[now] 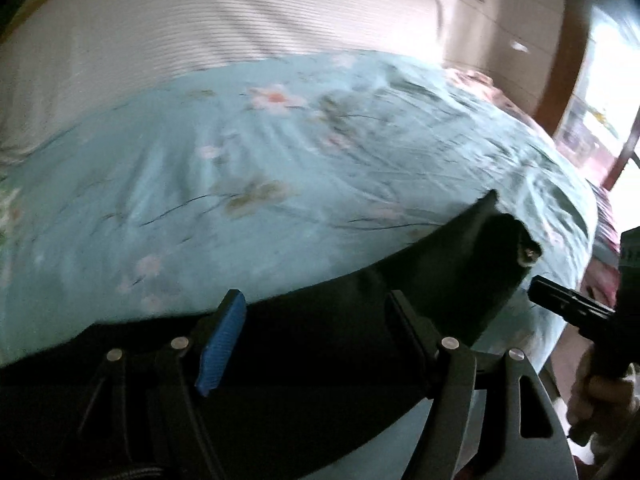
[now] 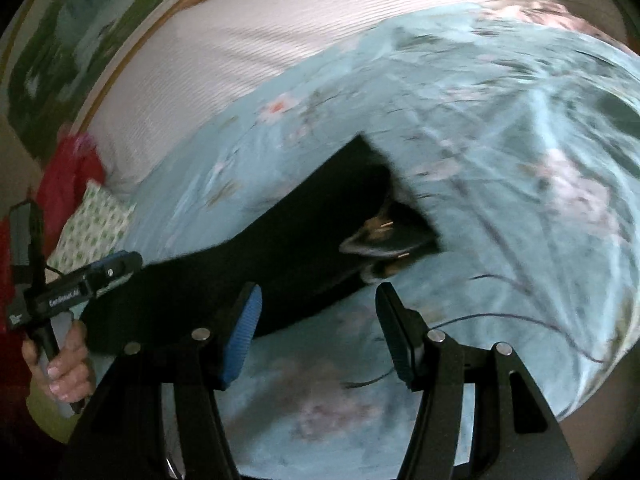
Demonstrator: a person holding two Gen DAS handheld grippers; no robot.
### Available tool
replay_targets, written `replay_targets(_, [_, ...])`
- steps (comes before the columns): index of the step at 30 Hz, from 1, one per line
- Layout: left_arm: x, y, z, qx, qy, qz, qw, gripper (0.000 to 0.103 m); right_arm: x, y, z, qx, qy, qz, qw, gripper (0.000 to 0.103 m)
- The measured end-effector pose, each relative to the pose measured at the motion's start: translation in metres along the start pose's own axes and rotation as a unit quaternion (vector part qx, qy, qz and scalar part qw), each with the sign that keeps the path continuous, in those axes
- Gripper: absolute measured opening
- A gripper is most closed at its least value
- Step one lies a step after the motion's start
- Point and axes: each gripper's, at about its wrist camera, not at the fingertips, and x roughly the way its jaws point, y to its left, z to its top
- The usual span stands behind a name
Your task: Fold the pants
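Note:
Black pants lie flat on a light blue floral bedspread. In the left wrist view my left gripper is open, its blue-padded fingers hovering over the dark cloth, holding nothing. The waistband end with a button lies at the right. In the right wrist view the pants stretch from the lower left to the open waistband. My right gripper is open and empty, just in front of the pants' near edge. The left gripper also shows in the right wrist view, at the pants' left end.
A white ribbed pillow or bolster lies across the far side of the bed. A green-patterned cloth and red fabric lie at the left. The bed edge and a doorway are at the right.

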Motion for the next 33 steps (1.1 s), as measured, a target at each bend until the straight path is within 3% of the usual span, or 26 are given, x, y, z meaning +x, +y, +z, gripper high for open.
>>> replay_targets(7, [0.046, -0.033, 0.034, 0.045, 0.041, -0.054, 0.9967, 0.074, 0.002, -0.019, 0.002, 0.055, -0.009, 0.009, 0.998, 0.06])
replay_targets(15, [0.092, -0.064, 0.057, 0.075, 0.1, -0.114, 0.9856, 0.074, 0.01, -0.028, 0.008, 0.097, -0.027, 0.029, 0.995, 0.059])
replay_targets(22, [0.123, -0.095, 0.065, 0.102, 0.141, -0.141, 0.9745, 0.074, 0.015, -0.042, 0.007, 0.112, -0.026, 0.025, 0.993, 0.021])
replay_targets(28, [0.143, -0.123, 0.07, 0.128, 0.167, -0.163, 0.9641, 0.073, 0.011, -0.048, 0.003, 0.11, -0.027, 0.041, 0.993, 0.015])
replay_targets(31, [0.149, -0.132, 0.074, 0.137, 0.165, -0.181, 0.9599, 0.064, 0.011, -0.048, 0.003, 0.109, -0.028, 0.042, 0.993, 0.015])
replay_targets(33, [0.151, -0.133, 0.076, 0.133, 0.164, -0.2, 0.9569, 0.044, 0.011, -0.048, 0.002, 0.106, -0.029, 0.042, 0.993, 0.015])
